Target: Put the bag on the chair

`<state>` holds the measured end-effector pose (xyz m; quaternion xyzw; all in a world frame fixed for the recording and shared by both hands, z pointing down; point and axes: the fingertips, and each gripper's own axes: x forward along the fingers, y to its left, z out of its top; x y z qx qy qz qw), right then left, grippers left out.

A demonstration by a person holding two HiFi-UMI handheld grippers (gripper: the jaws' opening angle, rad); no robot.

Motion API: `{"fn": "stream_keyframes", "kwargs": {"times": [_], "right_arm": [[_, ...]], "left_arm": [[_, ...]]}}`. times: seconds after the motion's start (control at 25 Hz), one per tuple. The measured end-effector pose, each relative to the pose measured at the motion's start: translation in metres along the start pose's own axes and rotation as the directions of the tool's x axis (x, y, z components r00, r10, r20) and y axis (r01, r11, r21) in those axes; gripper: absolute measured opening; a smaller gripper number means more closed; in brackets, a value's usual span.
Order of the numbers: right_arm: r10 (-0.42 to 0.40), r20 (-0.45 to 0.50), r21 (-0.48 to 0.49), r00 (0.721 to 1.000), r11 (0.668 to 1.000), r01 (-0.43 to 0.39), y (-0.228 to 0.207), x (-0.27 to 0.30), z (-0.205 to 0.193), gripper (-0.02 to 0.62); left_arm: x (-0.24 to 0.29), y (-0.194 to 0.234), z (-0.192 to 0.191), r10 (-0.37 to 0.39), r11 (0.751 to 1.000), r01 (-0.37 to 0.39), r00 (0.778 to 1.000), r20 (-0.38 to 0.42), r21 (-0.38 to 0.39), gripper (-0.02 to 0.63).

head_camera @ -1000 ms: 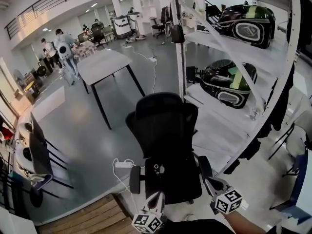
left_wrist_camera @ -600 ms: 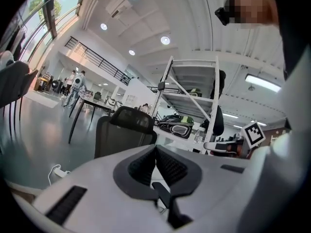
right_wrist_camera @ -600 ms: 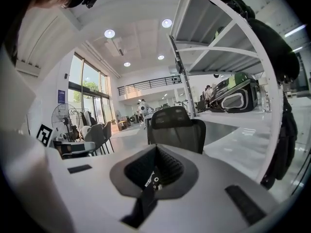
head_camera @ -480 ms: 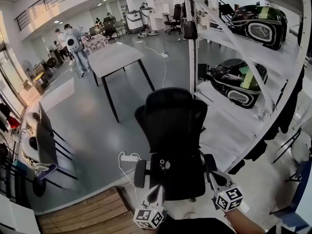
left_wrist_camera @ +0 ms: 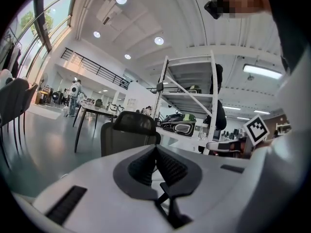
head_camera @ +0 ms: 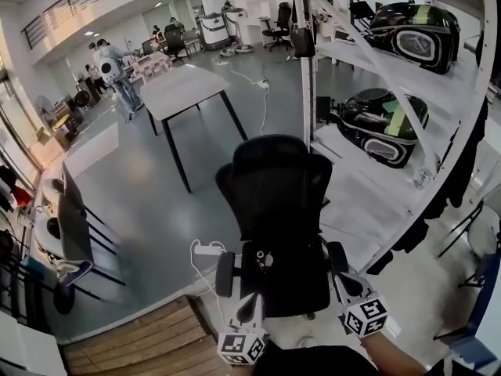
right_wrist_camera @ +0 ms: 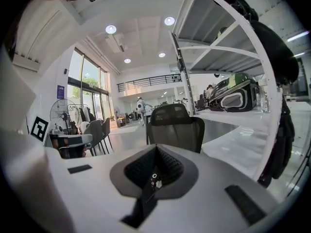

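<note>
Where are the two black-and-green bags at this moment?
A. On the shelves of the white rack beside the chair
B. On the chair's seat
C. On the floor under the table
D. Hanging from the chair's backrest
A: the head view shows the upper bag and the lower bag lying on shelves of the white rack, to the right of the chair, whose seat holds nothing.

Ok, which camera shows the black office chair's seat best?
The head view: it looks down on the whole chair, seat and armrests included. Both gripper views show only the backrest.
</note>
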<state>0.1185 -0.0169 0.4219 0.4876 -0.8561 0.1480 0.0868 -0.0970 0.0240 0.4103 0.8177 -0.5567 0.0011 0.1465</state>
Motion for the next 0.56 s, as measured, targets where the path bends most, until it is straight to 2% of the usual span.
{"fn": "stream_keyframes", "kwargs": {"times": [0.56], "right_arm": [[0.018, -0.037, -0.013, 0.999, 1.000, -0.019, 0.016, -0.015, -0.017, -0.002]], "left_arm": [[-0.014, -0.012, -0.013, -0.010, 1.000, 0.010, 1.000, -0.023, -0.009, 0.009]]}}
